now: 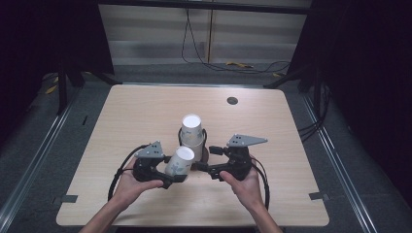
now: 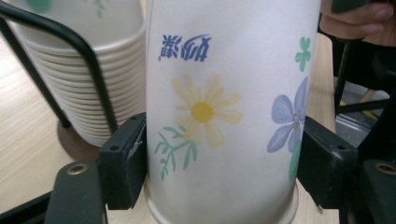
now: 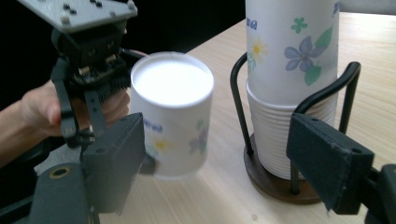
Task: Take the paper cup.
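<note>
The single paper cup (image 2: pixel 224 116) is white, printed with a yellow daisy on green stems, a pale blue flower, a green clover and blue lettering. The stack of cups (image 3: pixel 289 70) carries the same floral print on white. Its holder (image 3: pixel 275 182) has a dark brown base and black wire arms. The counter (image 1: pixel 145 111) is pale wood-grain. Each hand-held gripper (image 1: pixel 167 172) is black with a grey plate.

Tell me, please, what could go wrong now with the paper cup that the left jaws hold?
1. The left gripper clamps the white flowered paper cup upside down by its thin wall; squeezing harder may crush it.
2. The cup hangs close to the stack of paper cups in the black wire holder; a sideways swing may knock it.
</note>
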The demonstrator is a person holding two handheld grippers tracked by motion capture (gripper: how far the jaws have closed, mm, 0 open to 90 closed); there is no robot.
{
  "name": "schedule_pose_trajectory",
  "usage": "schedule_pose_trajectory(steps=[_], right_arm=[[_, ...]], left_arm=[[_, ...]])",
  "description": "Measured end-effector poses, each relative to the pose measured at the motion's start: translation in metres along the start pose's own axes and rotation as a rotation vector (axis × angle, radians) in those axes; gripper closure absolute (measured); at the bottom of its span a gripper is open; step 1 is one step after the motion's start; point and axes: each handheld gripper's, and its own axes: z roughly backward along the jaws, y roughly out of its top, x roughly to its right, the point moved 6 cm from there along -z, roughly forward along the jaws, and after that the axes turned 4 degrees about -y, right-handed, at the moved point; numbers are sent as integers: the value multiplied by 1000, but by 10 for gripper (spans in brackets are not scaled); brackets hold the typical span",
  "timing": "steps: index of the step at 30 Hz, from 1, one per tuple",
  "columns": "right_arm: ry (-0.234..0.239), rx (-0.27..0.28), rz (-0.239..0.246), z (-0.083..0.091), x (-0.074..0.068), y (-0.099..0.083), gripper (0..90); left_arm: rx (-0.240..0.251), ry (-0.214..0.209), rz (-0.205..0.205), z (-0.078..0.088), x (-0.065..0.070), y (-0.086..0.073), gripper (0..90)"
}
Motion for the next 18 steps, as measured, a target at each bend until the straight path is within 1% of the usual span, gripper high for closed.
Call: schedule_pose_trajectory(steps=[1, 3, 5, 6, 10, 13, 15, 16, 17, 18], right_arm=[[-3, -5, 1, 1, 1, 0, 197], [-2, -18, 7, 1, 1, -1, 204], [4, -45, 18, 1, 2, -3, 234], [6, -54, 19, 1, 1, -3, 232], [4, -72, 32, 1, 1, -5, 231], [6, -86, 38, 1, 2, -5, 231], [20, -121, 58, 1, 2, -6, 236], [17, -140, 63, 1, 3, -7, 232], [10, -150, 69, 2, 3, -7, 226], [5, -153, 70, 2, 4, -8, 223]], left_arm=[[-3, -3, 4, 1, -1, 0, 271], [-23, -2, -18, 3, -1, 1, 270], [-32, -15, -33, 4, 0, 3, 268], [-28, -20, -40, 5, 1, 5, 268], [-54, -23, -64, 6, 2, 7, 269], [-94, -17, -52, 5, 1, 5, 271], [-125, -17, -51, 5, 0, 2, 272], [-138, -8, -53, 6, -1, 1, 272], [-141, -7, -55, 6, -2, 1, 273], [-147, 2, -60, 7, -4, 1, 273]])
